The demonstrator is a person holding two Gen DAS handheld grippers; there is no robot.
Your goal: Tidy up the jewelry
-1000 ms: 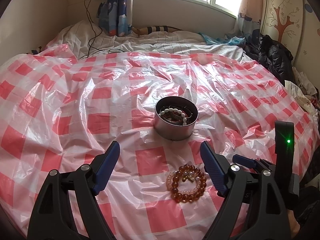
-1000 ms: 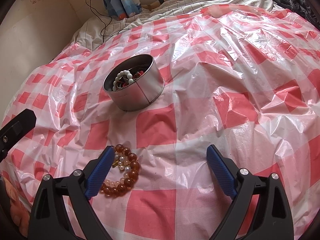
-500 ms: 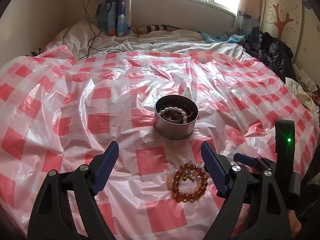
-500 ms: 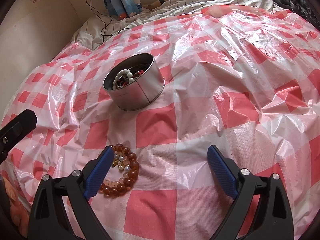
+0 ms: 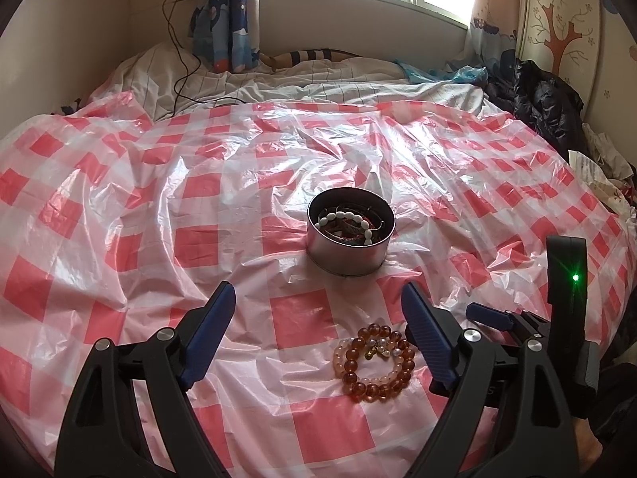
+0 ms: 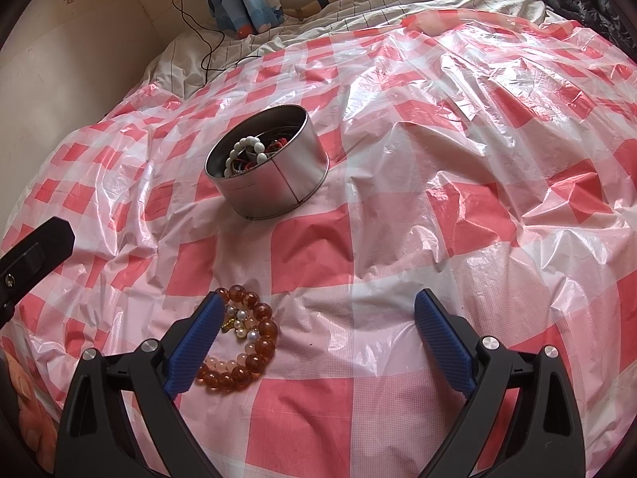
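A bed is covered with a crinkled red-and-white checked plastic sheet [image 5: 167, 215], and on it stands a round metal tin [image 5: 350, 253] with no lid, holding a white bead bracelet [image 5: 345, 221] on top of a tangle of dark and red pieces. Nearer the cameras, apart from the tin, a small heap of bracelets [image 5: 376, 362] lies on the sheet: a ring of large amber beads, a ring of pale pink beads, and a few small pearls with a gold charm in the middle. The left tongs [image 5: 318, 334] stand wide with nothing between their blue pads; the heap lies just inside the right-hand pad in the left wrist view. The right tongs [image 6: 318, 342] are also spread wide and empty, and in the right wrist view their left pad covers part of the amber ring; whether it touches the beads cannot be told. A green light glows on the black housing of the right tool [image 5: 567, 279]. No brand, label or readable writing shows on the tin or tools. Behind are rumpled striped bedding [image 5: 278, 87], a black cable [image 5: 179, 51] to a wall socket, a cartoon-print curtain [image 5: 223, 16], a tree wall decal [image 5: 557, 24] and a dark jacket [image 5: 545, 99].
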